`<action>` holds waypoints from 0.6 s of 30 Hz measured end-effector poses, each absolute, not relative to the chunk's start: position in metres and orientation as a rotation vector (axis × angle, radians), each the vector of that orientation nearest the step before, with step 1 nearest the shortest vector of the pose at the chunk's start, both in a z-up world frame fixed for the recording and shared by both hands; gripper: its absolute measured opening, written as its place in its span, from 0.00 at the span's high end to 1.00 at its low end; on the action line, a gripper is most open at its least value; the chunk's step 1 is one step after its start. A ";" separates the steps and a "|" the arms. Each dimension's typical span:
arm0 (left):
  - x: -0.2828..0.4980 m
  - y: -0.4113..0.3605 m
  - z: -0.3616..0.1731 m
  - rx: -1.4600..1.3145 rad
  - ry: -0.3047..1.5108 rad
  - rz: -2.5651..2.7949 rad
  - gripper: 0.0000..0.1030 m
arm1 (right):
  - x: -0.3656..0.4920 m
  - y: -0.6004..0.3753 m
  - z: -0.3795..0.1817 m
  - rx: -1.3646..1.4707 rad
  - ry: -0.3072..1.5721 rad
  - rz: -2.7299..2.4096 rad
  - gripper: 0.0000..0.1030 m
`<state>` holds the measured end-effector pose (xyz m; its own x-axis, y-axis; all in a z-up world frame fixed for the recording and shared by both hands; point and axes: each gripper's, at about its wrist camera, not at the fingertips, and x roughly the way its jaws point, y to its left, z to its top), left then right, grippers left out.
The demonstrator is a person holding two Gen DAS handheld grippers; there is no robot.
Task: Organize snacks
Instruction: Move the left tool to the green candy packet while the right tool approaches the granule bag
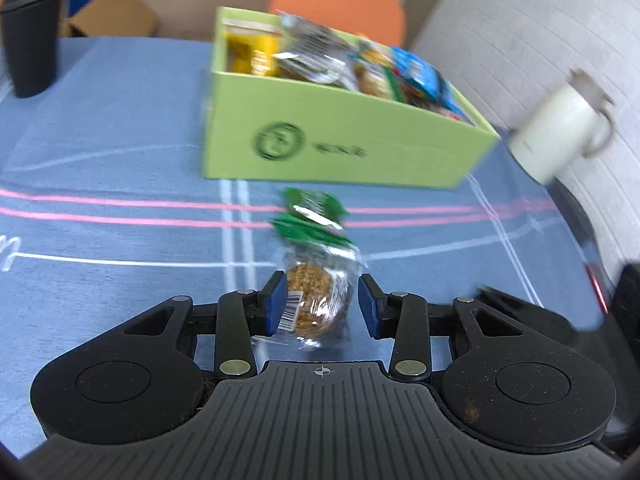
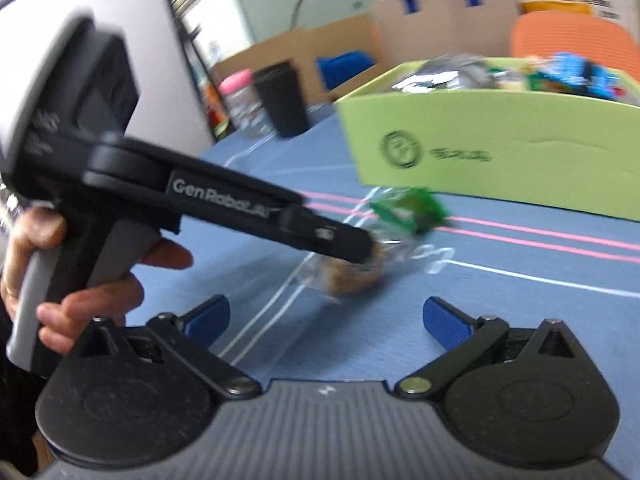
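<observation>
Snack packet (image 1: 316, 280), clear wrap with a green end, lies on the blue tablecloth (image 1: 100, 152) just before the green box (image 1: 340, 140) of snacks. Left gripper (image 1: 323, 306) straddles it, jaws apart, one pad touching. Right gripper (image 2: 326, 318) open, holding nothing.

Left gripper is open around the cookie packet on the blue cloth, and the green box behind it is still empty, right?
Not quite. The green box already holds several snack packets, as the left wrist view shows. The left gripper is open around the cookie packet on the blue cloth.
</observation>
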<state>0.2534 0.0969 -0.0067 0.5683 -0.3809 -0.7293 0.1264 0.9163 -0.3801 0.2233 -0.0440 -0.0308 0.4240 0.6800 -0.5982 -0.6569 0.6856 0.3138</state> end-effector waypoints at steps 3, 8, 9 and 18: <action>0.250 0.084 -0.010 -0.340 0.949 -0.408 0.84 | 0.219 -0.057 -0.030 0.025 0.764 0.822 0.01; 0.257 0.039 -0.021 -0.337 0.983 -0.489 0.81 | 0.213 -0.100 -0.029 0.033 0.765 0.705 0.01; 0.259 0.030 -0.022 -0.336 0.983 -0.501 0.81 | 0.212 -0.107 -0.029 0.029 0.766 0.684 0.01; 0.251 0.050 0.009 -0.255 0.815 -0.276 0.55 | 0.213 -0.127 -0.025 0.010 0.710 0.517 0.00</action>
